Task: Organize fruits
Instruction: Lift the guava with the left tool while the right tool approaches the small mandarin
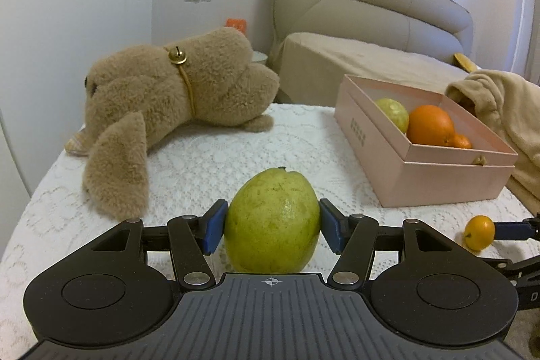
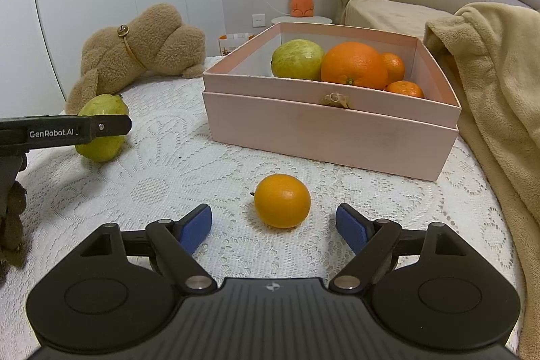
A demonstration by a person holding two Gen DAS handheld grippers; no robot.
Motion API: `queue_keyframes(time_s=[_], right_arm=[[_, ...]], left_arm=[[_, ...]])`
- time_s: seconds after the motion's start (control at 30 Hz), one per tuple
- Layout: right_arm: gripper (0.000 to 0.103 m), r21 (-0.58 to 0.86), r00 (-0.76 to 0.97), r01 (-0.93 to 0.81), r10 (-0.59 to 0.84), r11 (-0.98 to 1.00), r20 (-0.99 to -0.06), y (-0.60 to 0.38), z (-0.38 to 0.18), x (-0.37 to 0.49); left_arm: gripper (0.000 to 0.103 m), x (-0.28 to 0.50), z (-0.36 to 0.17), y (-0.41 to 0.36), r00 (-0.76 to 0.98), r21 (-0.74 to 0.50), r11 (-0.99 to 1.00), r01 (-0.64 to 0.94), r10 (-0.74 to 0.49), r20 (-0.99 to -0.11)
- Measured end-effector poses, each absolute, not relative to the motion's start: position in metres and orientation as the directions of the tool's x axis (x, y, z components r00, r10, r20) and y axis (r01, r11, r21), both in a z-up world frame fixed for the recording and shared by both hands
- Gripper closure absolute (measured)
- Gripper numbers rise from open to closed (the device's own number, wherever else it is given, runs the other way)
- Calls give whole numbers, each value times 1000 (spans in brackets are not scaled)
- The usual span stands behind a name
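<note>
1. Gripping a green guava [image 1: 272, 221] in my left gripper [image 1: 272, 226], I have both blue pads pressed against its sides, just above the white lace cloth [image 1: 202, 157].
2. My right gripper [image 2: 274, 226] stands wide and holds nothing; a small orange [image 2: 282, 200] lies on the cloth just ahead of its fingertips, touching neither.
3. Beyond it sits a pink box [image 2: 324, 130] containing another guava [image 2: 297, 59], a large orange [image 2: 353, 65] and two small ones.
4. A brown plush toy [image 1: 175, 97] lies to the left, and a beige blanket [image 2: 499, 90] is beside the box on the right.
</note>
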State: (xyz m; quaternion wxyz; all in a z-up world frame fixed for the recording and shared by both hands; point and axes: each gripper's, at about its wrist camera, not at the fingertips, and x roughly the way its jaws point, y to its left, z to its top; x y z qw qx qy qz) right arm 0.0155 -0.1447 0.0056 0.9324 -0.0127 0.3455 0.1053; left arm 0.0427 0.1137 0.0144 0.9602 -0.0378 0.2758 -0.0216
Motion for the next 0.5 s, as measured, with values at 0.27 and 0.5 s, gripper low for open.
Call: queue_keyframes(time_s=[0.27,0.5], right_arm=[[20,47,737,-210,190,977,-648,-145,5,16],[17,51,735,-215,196,975,-649,-144,5,16]], left_arm=[[39,43,10,118,856,-129,992,-10,-58,-514],[39,36,11,114,868,-142,990,-12,-60,-493]])
